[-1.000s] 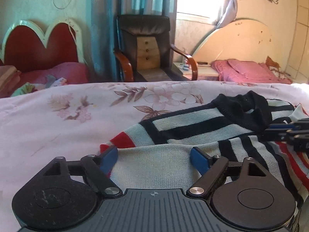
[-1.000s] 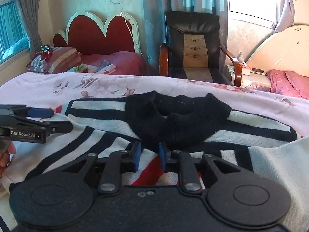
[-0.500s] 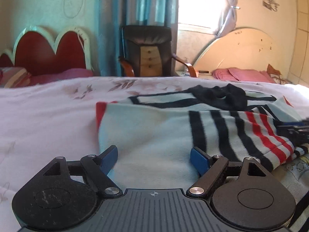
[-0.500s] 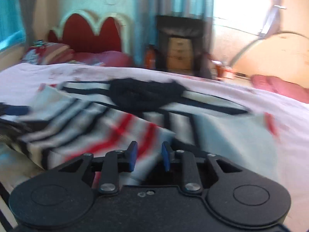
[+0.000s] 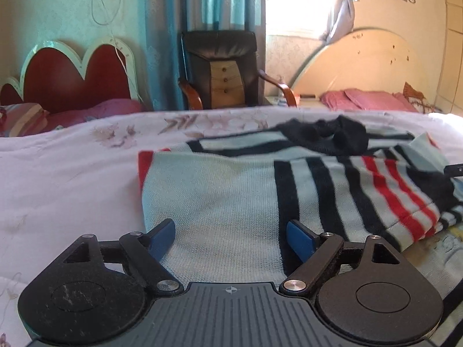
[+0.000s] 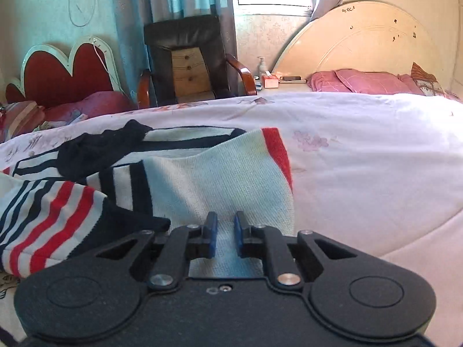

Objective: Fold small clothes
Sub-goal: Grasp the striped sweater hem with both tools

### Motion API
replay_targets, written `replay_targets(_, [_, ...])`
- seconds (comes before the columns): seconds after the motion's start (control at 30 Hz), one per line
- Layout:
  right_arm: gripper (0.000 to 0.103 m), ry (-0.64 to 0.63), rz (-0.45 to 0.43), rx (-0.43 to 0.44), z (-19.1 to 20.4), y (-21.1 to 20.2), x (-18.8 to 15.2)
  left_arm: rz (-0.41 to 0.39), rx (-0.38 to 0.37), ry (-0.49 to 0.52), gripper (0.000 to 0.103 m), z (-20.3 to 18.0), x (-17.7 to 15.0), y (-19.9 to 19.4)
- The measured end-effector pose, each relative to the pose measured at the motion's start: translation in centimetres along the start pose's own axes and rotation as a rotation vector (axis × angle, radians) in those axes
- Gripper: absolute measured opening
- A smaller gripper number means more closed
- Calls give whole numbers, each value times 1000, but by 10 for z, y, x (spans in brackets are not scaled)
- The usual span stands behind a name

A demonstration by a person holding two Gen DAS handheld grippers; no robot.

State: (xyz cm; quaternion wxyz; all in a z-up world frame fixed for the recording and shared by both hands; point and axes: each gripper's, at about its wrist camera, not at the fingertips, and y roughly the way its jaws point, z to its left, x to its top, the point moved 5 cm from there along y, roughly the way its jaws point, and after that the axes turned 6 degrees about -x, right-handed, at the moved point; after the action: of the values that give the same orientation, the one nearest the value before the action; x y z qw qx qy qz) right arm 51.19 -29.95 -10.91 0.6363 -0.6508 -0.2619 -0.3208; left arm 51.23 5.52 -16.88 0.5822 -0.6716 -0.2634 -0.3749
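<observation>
A: Where's the striped sweater (image 5: pixel 237 190)?

B: Spread on the bed (image 5: pixel 66 179), folded over itself. The left tongs (image 5: pixel 231 238) gape wide with pale knit between the pads, gripping nothing.

A: And the right tongs (image 6: pixel 225 235)?

B: Nearly closed, a ridge of pale knit rising in the narrow gap; whether they pinch it, I cannot tell. Only their view shows the nightstand bottle (image 6: pixel 262 65) at 12 o'clock.
</observation>
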Motion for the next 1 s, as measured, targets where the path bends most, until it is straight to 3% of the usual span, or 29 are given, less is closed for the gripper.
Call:
replay_targets(0.13, [15,56,-71,-14,-21,-36,-7,-48,-32,29,84,-7,-6,-34])
replay_targets(0.2, [16,74,-87,-39,-38,-52,-17,-21,-24,43,84,-7,-16,-39])
replay_targets(0.27, [16,112,-55,-22,-49,-51,-28,45,-15,37,84,-6,-27,-28])
replay_targets(0.33, [17,89,65,-2,-46,-32,-40,33,-6,38,84,-8,-29,-26])
replay_targets(0.4, [17,57,56,-17,-42,-35,-35,27,-3,34,84,-9,-26,-32])
replay_targets(0.53, [22,155,-37,-22,-58,-74,-29,4,-16,10,84,-6,-34,-59])
replay_targets(0.77, [28,142,-12,-17,-63,-125,-69,68,-15,-43,84,-4,-81,-99])
replay_targets(1.0, [39,183,27,43,-46,-154,-101,86,15,-74,84,-14,-101,-132])
